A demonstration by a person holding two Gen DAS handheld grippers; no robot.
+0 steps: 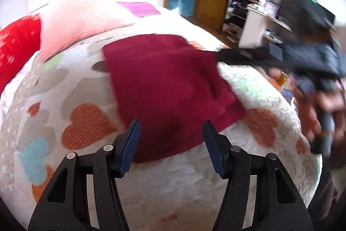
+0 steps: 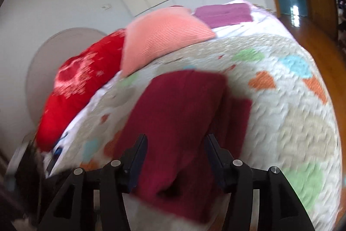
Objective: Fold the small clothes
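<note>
A dark red knitted garment (image 1: 164,79) lies flat on the heart-patterned quilt (image 1: 86,122). My left gripper (image 1: 172,129) is open, its blue pads just above the garment's near edge, holding nothing. The right gripper shows blurred in the left wrist view (image 1: 218,55), reaching to the garment's far right edge. In the right wrist view the same garment (image 2: 179,109) lies ahead and partly between the open fingers of my right gripper (image 2: 176,144); cloth fills the gap but the jaws stand wide apart.
A pink pillow (image 2: 160,36), a red pillow (image 2: 82,83) and a purple folded cloth (image 2: 225,12) lie at the bed's head. A wooden floor (image 2: 320,40), door and cluttered shelves (image 1: 248,3) are beyond the bed. A hand (image 1: 317,105) holds the right gripper.
</note>
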